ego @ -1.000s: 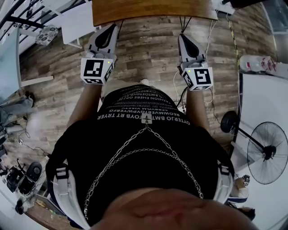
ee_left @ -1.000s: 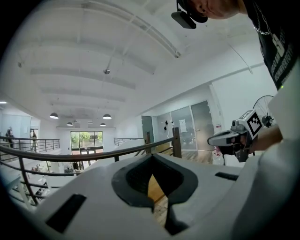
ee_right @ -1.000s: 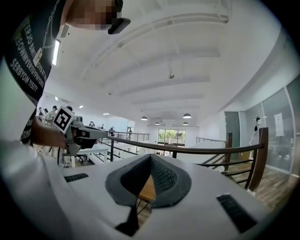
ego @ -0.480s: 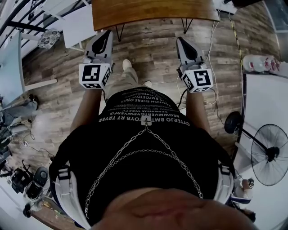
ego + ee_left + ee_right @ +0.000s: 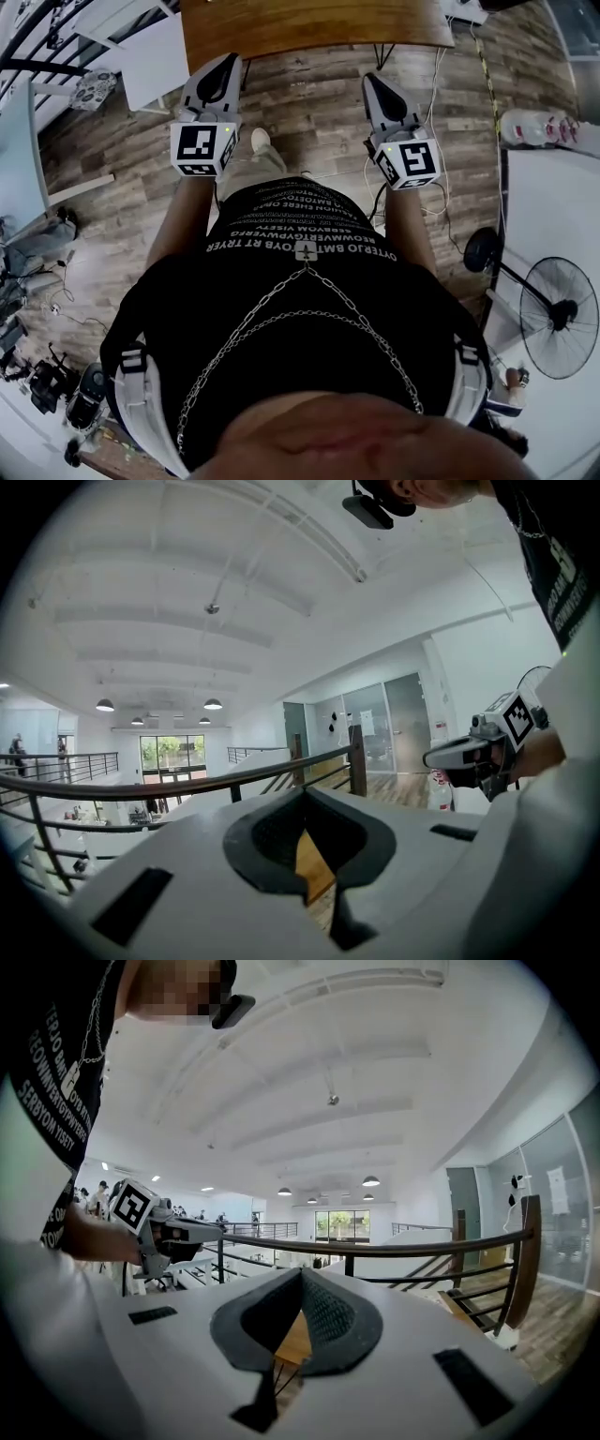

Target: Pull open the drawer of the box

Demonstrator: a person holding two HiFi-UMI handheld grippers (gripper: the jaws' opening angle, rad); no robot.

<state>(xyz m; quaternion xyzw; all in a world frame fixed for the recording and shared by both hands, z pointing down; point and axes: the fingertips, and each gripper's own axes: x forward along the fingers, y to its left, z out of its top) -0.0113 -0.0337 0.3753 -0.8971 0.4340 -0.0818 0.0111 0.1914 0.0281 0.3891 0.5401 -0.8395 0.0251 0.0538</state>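
No view shows the box or its drawer, so its place relative to either tool cannot be told; the left gripper and the right gripper are held out level in front of the person's chest, side by side and well apart, both pointing toward the near edge of a brown wooden table; in the left gripper view the dark pads of the left gripper meet at their tips with nothing between them, and only a sliver of the tabletop shows through the hollow behind; in the right gripper view the right gripper is likewise closed and empty; each view catches the other tool off to its side; below them lies a floor of grey-brown planks, with a pale shoe near the left gripper and loose cables trailing by the right one; a white table and a standing fan sit at the right; a dark railing borders a bright white hall with round ceiling lamps.
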